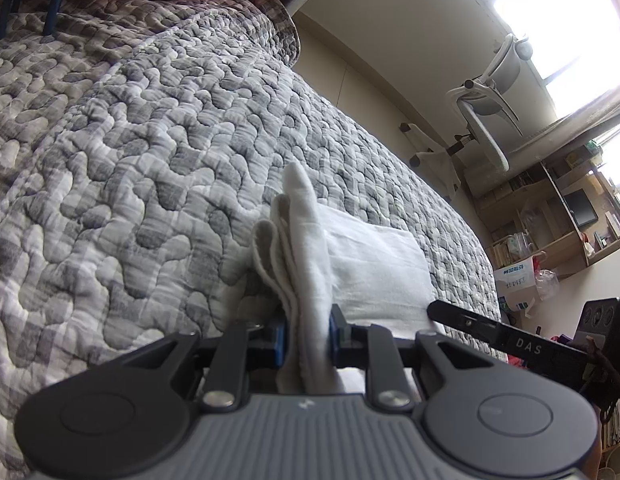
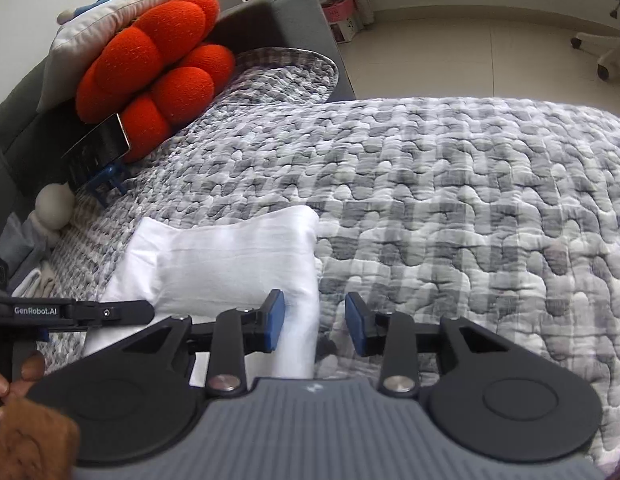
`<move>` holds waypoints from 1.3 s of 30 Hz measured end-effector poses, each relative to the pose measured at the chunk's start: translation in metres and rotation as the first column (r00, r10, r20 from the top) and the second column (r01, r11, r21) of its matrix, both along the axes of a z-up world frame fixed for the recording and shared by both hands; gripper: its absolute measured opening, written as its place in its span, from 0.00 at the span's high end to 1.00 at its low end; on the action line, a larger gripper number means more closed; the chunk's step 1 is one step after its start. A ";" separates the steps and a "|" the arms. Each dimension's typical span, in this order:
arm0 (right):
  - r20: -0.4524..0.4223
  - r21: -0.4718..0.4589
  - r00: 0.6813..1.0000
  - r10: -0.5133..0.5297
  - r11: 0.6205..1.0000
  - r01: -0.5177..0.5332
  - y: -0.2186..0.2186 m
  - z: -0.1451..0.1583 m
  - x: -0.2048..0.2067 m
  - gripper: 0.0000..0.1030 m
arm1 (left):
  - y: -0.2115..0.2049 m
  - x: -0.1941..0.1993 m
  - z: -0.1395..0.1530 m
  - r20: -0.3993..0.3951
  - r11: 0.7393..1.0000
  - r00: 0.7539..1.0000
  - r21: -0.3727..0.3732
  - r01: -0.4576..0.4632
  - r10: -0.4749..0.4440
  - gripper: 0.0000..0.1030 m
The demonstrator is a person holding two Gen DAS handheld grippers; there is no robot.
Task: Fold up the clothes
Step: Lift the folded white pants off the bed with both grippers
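Your left gripper (image 1: 308, 338) is clamped on a bunched corner of the white cloth (image 1: 374, 264); your right gripper (image 2: 315, 322) stands apart, straddling the cloth's near edge (image 2: 298, 336). The cloth lies partly folded on the bed's quilt (image 2: 470, 200). It looks thin, light and limp, likely to sag and slip, so pinch hemmed corners. Beyond, the grey quilt is puffy and pebbled; farther back sits a knobbly orange cushion (image 2: 158, 64).

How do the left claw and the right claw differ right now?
The left claw is shut on a bunched edge of the white cloth, which stands up between its pads; the right claw is open and holds nothing. The left lifts the fabric, while the right hovers over the cloth's folded edge on the grey quilt. Both have blue pads.
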State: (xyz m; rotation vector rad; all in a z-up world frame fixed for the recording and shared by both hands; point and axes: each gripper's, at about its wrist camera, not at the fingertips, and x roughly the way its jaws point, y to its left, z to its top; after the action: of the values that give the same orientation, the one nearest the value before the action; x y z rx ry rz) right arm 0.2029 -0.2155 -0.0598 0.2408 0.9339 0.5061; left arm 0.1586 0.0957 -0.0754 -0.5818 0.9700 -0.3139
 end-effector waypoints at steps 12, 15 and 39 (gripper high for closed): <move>-0.076 0.157 0.997 0.016 0.988 -0.004 -0.007 -0.008 -0.001 0.61 | 0.000 0.000 0.000 0.002 1.000 1.000 0.006 0.000 0.000 0.80; -0.061 0.144 0.998 0.012 0.990 -0.003 0.000 -0.007 -0.003 0.66 | -0.001 0.000 0.001 0.004 1.000 1.000 0.010 0.002 -0.002 0.81; -0.028 0.112 1.000 -0.001 0.994 0.004 0.010 -0.006 -0.005 0.67 | -0.003 0.000 0.008 0.023 0.999 1.000 0.051 -0.006 0.005 0.83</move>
State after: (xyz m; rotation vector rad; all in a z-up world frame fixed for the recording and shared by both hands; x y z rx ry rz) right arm 0.1977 -0.2058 -0.0661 0.3510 0.9334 0.5551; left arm 0.1584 0.0925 -0.0676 -0.5329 0.9521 -0.2894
